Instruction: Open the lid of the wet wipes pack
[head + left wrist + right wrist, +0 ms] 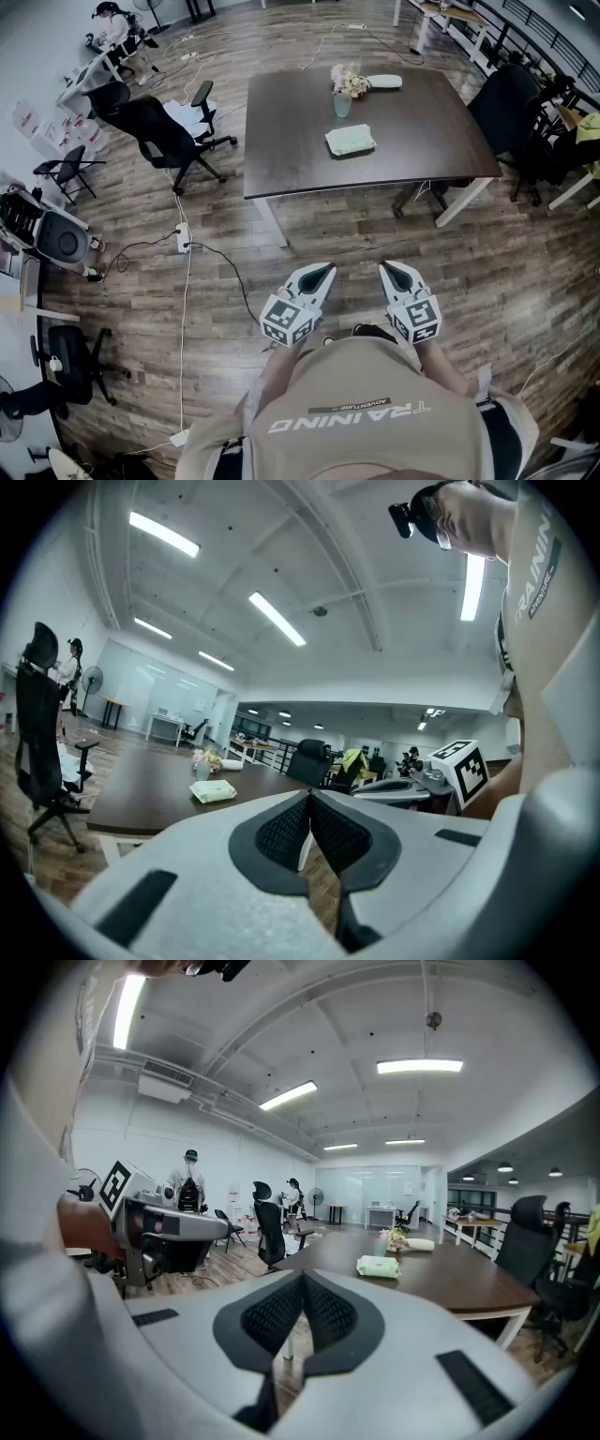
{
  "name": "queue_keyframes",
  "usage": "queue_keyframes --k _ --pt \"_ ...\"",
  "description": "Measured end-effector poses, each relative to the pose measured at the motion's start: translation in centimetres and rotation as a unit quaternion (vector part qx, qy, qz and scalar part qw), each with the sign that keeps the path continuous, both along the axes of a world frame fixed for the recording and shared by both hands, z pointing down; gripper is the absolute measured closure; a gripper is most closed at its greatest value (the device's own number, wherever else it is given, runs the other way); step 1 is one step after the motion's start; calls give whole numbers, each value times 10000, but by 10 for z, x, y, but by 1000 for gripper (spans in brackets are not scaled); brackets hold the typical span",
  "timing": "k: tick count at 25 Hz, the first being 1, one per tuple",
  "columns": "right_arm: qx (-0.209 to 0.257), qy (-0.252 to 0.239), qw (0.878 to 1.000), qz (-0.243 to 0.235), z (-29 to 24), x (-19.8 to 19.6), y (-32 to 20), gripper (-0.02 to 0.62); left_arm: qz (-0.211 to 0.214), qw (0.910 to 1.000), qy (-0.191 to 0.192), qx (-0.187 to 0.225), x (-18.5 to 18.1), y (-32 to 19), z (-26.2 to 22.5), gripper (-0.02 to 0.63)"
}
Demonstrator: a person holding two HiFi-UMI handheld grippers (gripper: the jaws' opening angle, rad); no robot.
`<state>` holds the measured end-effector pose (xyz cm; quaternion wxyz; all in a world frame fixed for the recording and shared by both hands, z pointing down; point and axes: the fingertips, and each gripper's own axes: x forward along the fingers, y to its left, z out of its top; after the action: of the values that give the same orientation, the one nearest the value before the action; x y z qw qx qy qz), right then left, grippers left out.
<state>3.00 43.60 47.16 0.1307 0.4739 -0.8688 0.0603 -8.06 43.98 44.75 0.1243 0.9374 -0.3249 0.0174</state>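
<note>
A pale green wet wipes pack lies flat on the dark brown table, near its middle, lid down. It also shows small in the left gripper view as the pack and in the right gripper view as the pack. My left gripper and right gripper hang close to my body over the wooden floor, well short of the table's near edge. Both point toward the table and both are shut with nothing between the jaws.
A small vase of flowers and a white roll stand behind the pack. Black office chairs sit left of the table, another chair at its right. A power strip and cables lie on the floor.
</note>
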Motion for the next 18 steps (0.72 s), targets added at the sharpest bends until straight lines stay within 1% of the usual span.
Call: queue_keyframes --k 3,6,12,15,18 --pt "178 230 9996 -14 -5 -4 -9 581 38 10000 -38 35 -1 -11 4 597" --pt "241 487 9985 -90 -5 -13 -10 581 85 9999 -45 -68 -1 -19 10 597" --pt "3 258 9994 234 8 3 -21 581 288 9992 -15 -289 15 -34 26 597" --pt "-121 280 9992 253 17 11 -27 581 320 9986 -49 -427 24 -41 35 597" --pt "-184 189 9993 276 23 21 -41 581 331 9981 -132 -496 32 -53 39 597"
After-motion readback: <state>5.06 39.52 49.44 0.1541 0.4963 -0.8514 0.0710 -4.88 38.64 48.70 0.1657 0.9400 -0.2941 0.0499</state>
